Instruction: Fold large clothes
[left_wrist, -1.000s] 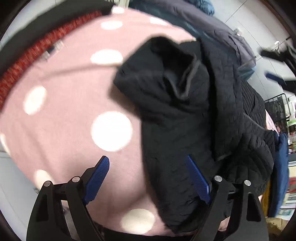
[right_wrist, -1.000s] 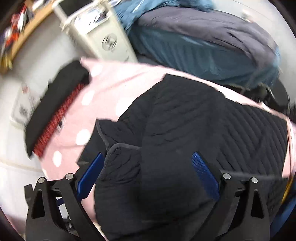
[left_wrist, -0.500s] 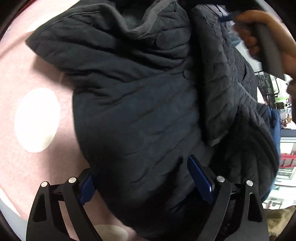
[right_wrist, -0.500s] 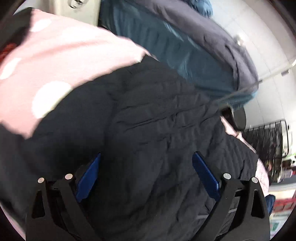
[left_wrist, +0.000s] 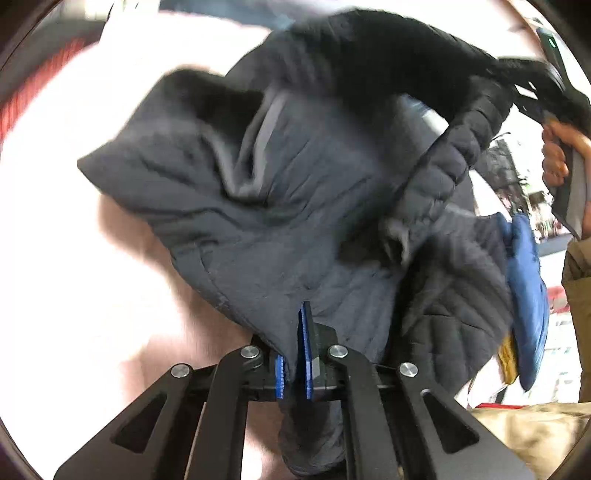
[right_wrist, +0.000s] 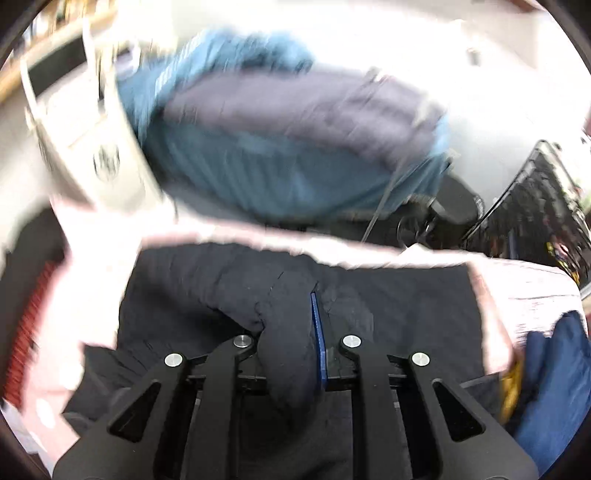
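Note:
A black quilted jacket (left_wrist: 295, 221) lies bunched on a pink cover with white dots (left_wrist: 74, 258). My left gripper (left_wrist: 295, 354) is shut on the jacket's near edge, with fabric pinched between the blue pads. In the right wrist view the jaws of my right gripper (right_wrist: 295, 332) are closing on a thick fold of the same jacket (right_wrist: 388, 302), and the pads press on it. The left wrist view shows a hand (left_wrist: 557, 155) at the upper right holding that right gripper, with the jacket's far side lifted under it.
Beyond the pink cover (right_wrist: 535, 295) lies a heap of teal and grey bedding (right_wrist: 277, 147), beside a white appliance (right_wrist: 96, 147). A black wire rack (right_wrist: 535, 206) stands at the right. A blue garment (left_wrist: 528, 295) hangs at the cover's right edge.
Both grippers went from wide open over the jacket to closed on its fabric. Each has risen a little, and the jacket is lifted and bunched between them.

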